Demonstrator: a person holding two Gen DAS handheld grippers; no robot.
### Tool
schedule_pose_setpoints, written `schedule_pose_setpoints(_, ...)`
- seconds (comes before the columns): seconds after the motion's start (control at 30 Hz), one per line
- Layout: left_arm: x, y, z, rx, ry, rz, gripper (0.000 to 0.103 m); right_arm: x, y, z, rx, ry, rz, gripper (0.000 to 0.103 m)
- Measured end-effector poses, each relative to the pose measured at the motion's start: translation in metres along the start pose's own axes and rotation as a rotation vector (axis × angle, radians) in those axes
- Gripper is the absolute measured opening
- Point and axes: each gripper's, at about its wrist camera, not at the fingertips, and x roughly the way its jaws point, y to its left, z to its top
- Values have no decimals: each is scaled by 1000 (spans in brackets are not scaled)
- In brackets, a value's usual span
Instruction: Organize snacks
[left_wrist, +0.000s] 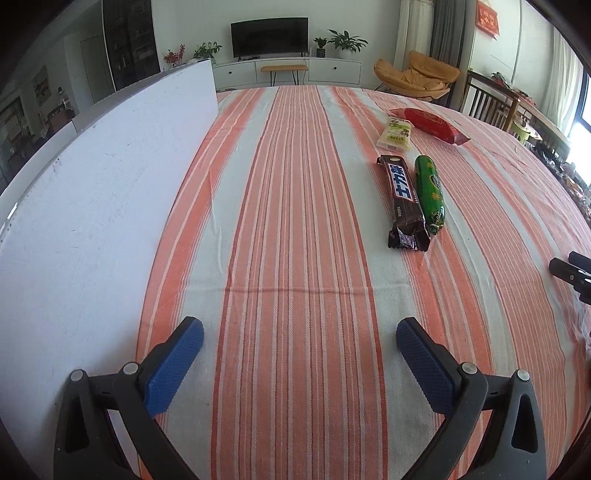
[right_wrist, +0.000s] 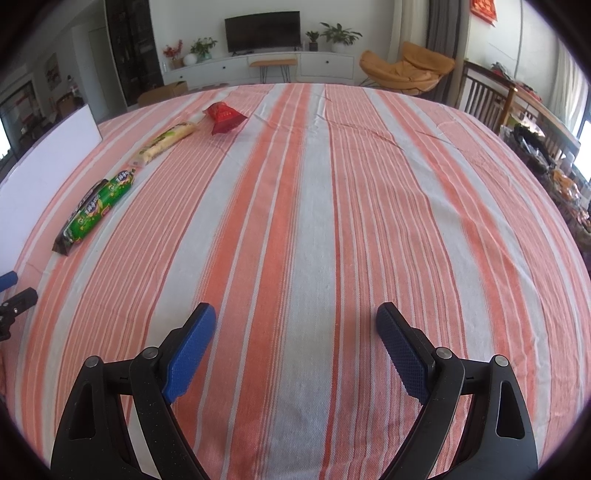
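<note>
Several snacks lie in a line on the striped cloth. In the left wrist view a brown chocolate bar (left_wrist: 404, 201) rests beside a green sausage-shaped pack (left_wrist: 430, 192), with a pale yellow packet (left_wrist: 396, 133) and a red packet (left_wrist: 430, 124) farther back. The right wrist view shows the green pack (right_wrist: 99, 205), the brown bar (right_wrist: 68, 229) partly hidden behind it, the pale packet (right_wrist: 166, 142) and the red packet (right_wrist: 225, 118) at the left. My left gripper (left_wrist: 300, 334) is open over bare cloth. Nothing sits between the parted fingers of my open right gripper (right_wrist: 296, 317).
A white board (left_wrist: 92, 206) stands along the left side of the table (left_wrist: 295, 258); it also shows in the right view as the white board (right_wrist: 51, 155). The other gripper's tip (left_wrist: 570, 271) shows at the right edge. Chairs and a wooden table stand beyond the far right.
</note>
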Motion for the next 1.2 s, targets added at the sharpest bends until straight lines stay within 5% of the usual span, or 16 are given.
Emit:
schedule_pose_setpoints(0.13,0,0,0,0,0,0,103,1,7,10,49,70,-1,93)
schedule_pose_setpoints(0.3,0,0,0,0,0,0,103,11,60,53,106,113,268,90)
schedule_pose_setpoints(0.4,0,0,0,0,0,0,103,25,98,84,112,134,352,89)
schedule_pose_setpoints(0.53,0,0,0,0,0,0,103,44,134,111,92,153,322,85)
schedule_pose_setpoints(0.67,0,0,0,0,0,0,103,62,149,111,87,228,301,49)
schedule_pose_setpoints(0.83,-1,0,0,0,0,0,103,66,175,104,-77,197,197,48)
schedule_pose_setpoints(0.97,-1,-1,-1,-1,0,0,103,59,182,95,-143,195,198,26)
schedule_pose_setpoints(1.2,-1,-1,-1,-1,0,0,103,38,121,73,-141,203,165,24)
